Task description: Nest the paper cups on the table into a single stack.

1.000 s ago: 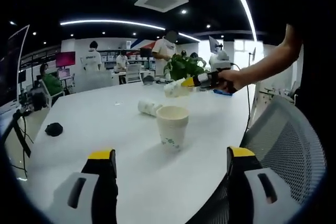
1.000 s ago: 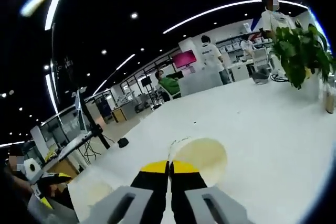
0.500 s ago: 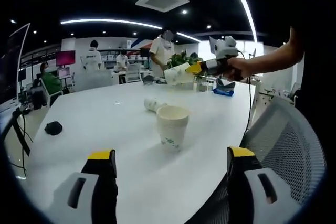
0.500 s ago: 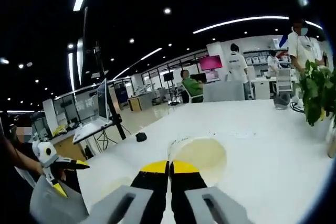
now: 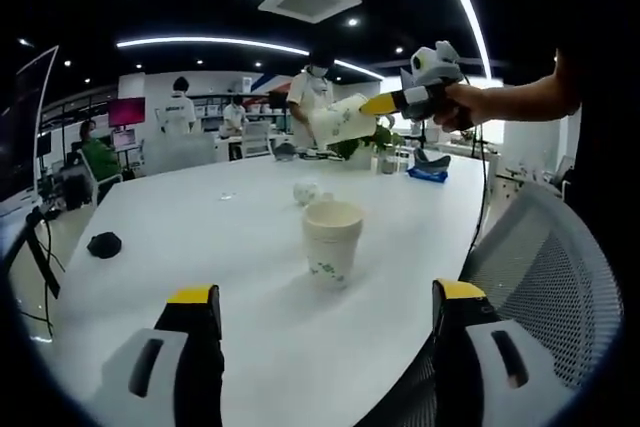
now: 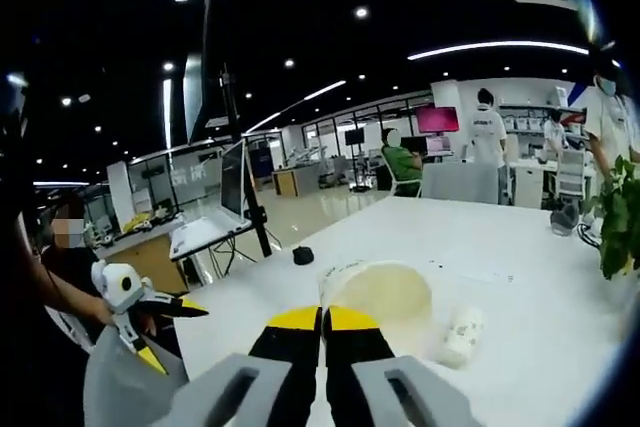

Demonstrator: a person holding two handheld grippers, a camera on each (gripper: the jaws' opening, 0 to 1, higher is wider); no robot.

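Left gripper (image 5: 327, 319): my two yellow-tipped fingers stand spread wide apart, holding nothing, low over the smooth white table (image 5: 150, 247). Straight ahead at 12 o'clock, an upright paper cup (image 5: 331, 240) stands on the table, tapered, matte cream with a faint green print low on its wall and a rolled rim. Beyond it, a second cup (image 5: 306, 192) lies on its side. At 1 o'clock, the right gripper (image 5: 384, 103) hangs in the air with a third cup (image 5: 344, 118) tipped sideways at its tips. Grey mesh chair back (image 5: 545, 267) at 4 o'clock. Small black lump (image 5: 103, 244) at 9 o'clock.

Right gripper (image 6: 322, 319): fingers pressed together, pinching the thin rim of the held cup (image 6: 385, 297), its round mouth open toward me. The fallen cup (image 6: 461, 335) lies on the table at 3 o'clock. The left gripper (image 6: 140, 312) shows at 8 o'clock.
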